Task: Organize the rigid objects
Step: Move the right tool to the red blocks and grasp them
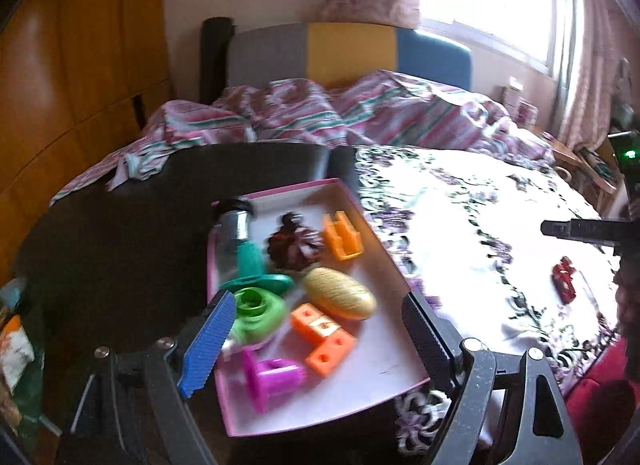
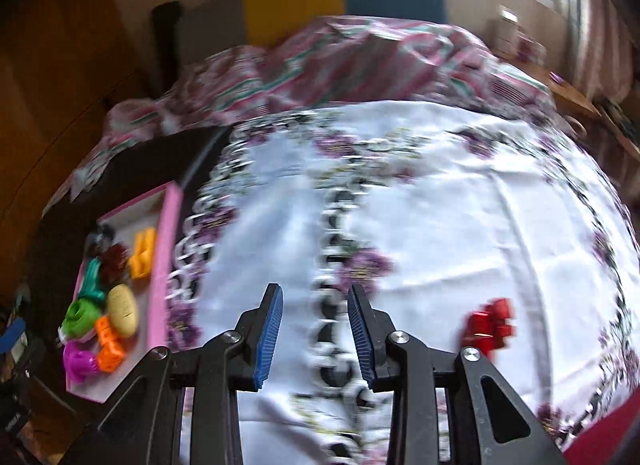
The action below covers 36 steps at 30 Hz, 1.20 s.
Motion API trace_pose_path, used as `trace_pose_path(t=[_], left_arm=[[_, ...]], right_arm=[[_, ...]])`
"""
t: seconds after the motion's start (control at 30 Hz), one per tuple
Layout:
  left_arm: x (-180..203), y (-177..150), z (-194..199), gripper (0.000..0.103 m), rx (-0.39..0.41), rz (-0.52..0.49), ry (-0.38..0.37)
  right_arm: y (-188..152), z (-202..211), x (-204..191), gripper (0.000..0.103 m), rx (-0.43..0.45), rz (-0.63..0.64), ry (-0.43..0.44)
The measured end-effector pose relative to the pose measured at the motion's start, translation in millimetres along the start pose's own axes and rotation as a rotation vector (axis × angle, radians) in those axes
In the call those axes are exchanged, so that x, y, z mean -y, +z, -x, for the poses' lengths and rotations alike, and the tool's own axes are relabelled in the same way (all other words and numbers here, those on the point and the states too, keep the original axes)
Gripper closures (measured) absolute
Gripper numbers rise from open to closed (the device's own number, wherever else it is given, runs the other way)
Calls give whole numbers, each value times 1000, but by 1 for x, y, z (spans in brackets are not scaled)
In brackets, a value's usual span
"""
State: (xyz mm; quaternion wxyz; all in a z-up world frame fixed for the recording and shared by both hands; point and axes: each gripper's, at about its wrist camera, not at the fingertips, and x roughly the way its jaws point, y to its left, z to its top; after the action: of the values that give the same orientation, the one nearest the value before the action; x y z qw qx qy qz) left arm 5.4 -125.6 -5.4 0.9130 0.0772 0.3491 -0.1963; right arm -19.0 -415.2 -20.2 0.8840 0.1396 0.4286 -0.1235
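1 ITEM LEFT OUT, 8 OR SO ALREADY BOXED

Step (est.): collection stage, near end. Pink tray [image 1: 394, 391] on dark counter [image 1: 120, 233] holds approx. 8 pcs: green spiral [image 1: 256, 307], orange block [image 1: 324, 339], magenta spool [image 1: 272, 379], yellow oval [image 1: 340, 299], orange bracket [image 1: 343, 239], dark pinecone-like pc [image 1: 294, 247], teal-based tube [image 1: 240, 241]. Count approx.; frames blurred.

Outstanding: 1 red piece [image 2: 490, 325], lying alone on floral cloth [image 2: 460, 205], well apart from tray, just to the right of right claw.

Right claw [image 2: 316, 335]: part open, narrow gap, nothing between pads; only cloth beneath. Angled down toward cloth. Red pc sits outside the gap, to its right side.

Left claw [image 1: 316, 335]: wide open, empty, hanging over near end of tray w/ spiral, block and spool showing between its fingers but not pinched. Angled down.

Next move (est.): right claw needs to shift right, widen to span red pc, drop around it, close. Then carry across to tray; free space at tray's near right corner. Left claw likely to clear off so drop isn't blocked.
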Motion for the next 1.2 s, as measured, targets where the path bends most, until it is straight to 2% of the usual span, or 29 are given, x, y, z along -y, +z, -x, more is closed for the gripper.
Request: trace_pose_path(t=[0.1,0.23,0.33,0.43,0.5,0.6,0.77,0.93,0.97,1.03,1.1,1.13,1.2], left_arm=[[16,3,-3,17,0,-32,-37],[39,6,-11,16,-16,-74,-83],[54,5,-15,16,-32,-102,-107],[66,3,-19,16,-49,-125,-126],[73,1,-20,16,-57,-142,-134],[78,-1,-21,16,-67,-156,-146],[85,-2,-20,16,-70,-170,-161],[90,1,-21,15,-70,-178,-173],[90,1,-21,15,-70,-180,-174],[93,2,-22,15,-72,-183,-179],[95,2,-24,15,-78,-185,-186],[97,3,-25,15,-80,-186,-187],[100,4,-28,15,-88,-188,-194]], right_arm=[[3,10,39,70,3,-89,-37],[4,26,100,70,11,-220,-128],[3,29,137,70,-8,-300,-177],[-3,24,166,70,-53,-371,-183],[-7,17,173,70,-86,-387,-176],[-10,3,178,70,-140,-419,-119],[-4,-12,175,70,-180,-429,-89],[-1,-33,172,70,-234,-423,-107],[-2,-37,173,73,-249,-425,-118],[-4,-44,175,74,-272,-429,-156],[-5,-44,181,74,-254,-455,-209],[-8,-44,188,74,-239,-491,-212],[-14,-49,198,74,-250,-552,-143]])
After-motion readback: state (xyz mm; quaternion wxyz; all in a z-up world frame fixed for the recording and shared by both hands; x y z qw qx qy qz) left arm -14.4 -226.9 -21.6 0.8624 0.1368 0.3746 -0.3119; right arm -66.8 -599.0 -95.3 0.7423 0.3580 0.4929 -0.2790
